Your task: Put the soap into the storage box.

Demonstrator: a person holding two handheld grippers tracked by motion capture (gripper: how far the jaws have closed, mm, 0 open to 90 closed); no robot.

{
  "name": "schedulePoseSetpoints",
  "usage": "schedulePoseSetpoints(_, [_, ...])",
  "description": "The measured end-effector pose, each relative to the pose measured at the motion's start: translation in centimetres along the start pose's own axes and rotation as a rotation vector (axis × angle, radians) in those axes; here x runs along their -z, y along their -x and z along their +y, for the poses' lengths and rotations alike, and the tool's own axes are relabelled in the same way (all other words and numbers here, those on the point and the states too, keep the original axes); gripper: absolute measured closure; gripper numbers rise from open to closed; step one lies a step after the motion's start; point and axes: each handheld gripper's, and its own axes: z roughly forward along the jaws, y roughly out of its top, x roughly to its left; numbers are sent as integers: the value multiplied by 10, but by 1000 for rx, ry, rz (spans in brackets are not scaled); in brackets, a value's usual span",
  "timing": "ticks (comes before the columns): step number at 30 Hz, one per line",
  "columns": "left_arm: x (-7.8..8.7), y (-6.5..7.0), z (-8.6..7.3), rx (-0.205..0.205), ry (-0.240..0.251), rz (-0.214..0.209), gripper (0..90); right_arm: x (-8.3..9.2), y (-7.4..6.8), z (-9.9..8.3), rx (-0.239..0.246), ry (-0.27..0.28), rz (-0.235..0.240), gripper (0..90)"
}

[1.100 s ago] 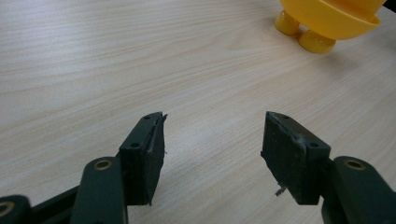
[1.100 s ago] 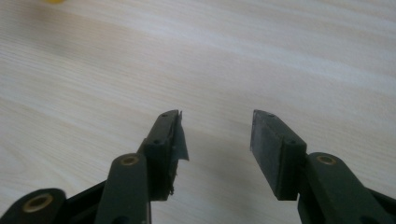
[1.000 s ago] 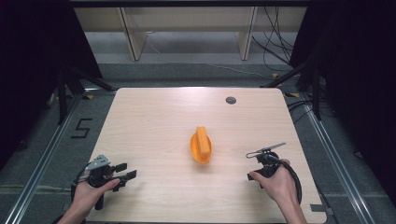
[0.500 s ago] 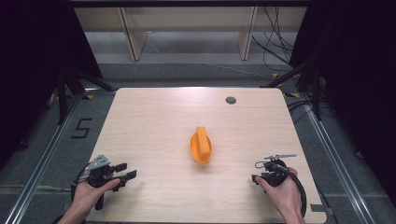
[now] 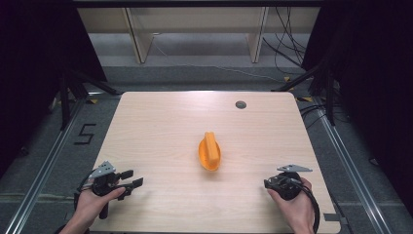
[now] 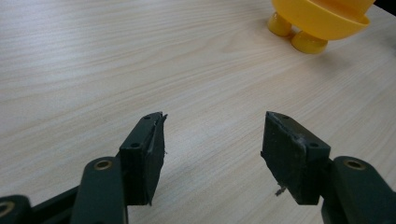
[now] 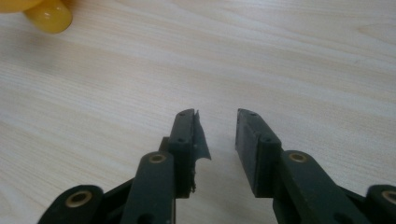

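At the centre of the high view, on bare pale wood: an orange-yellow boat-shaped toy, long axis running up and down the frame, narrow end toward the top, broad rounded end toward the bottom edge. Standing on small round yellow feet, seen at the upper right of the left gripper view and the upper left corner of the right gripper view. Nothing touching it.

Below and to the right of it, near the lower right of the frame: the right gripper, held in a hand, jaws parted by only a narrow gap and empty, pointing left and lying up-left of the toy's broad end. Lower left of the frame: the left gripper, jaws spread wide and empty, aimed right, toy up-right of it.

Both well apart from the toy; right one seemingly slightly nearer. Likely approach across the short axis, from either side. Table otherwise bare save a small dark disc near its far edge.
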Motion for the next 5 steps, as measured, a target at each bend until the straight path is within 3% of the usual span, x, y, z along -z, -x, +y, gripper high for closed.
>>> schedulePoseSetpoints(3, [0,1,0,1,1,6,387,2,0,0,-6,1,33,718])
schedulePoseSetpoints(5, [0,1,0,4,0,5,387,1,2,0,8,8,19,733])
